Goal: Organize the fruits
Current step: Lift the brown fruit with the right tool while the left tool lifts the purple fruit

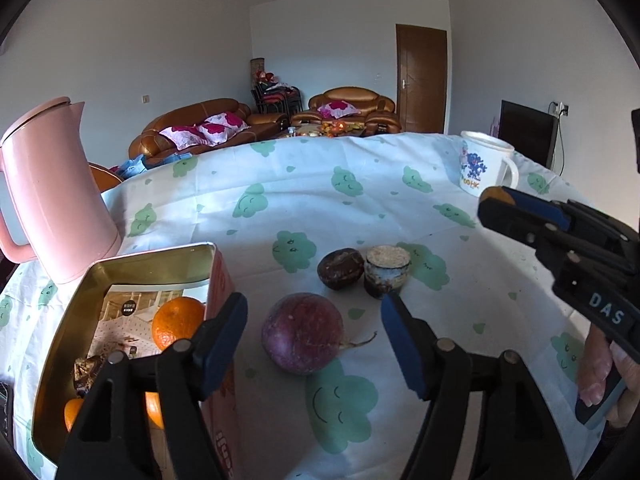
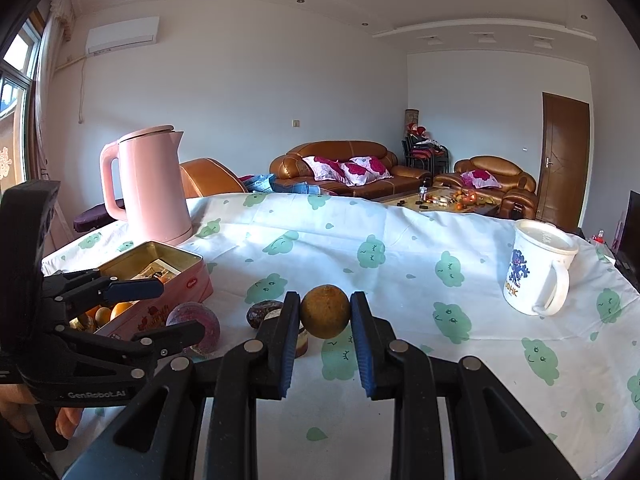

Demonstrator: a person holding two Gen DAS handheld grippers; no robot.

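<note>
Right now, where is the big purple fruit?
In the left wrist view the purple fruit lies on the tablecloth between the open left tool, just right of the pink tin.

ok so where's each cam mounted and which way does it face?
Left wrist: on the left tongs, looking across the table at the purple fruit between their open fingers; right tongs and a hand at right.
Right wrist: on the right tongs, shut on a brown fruit; left tongs at left.
Shared: tin box, pink kettle, mug.
</note>
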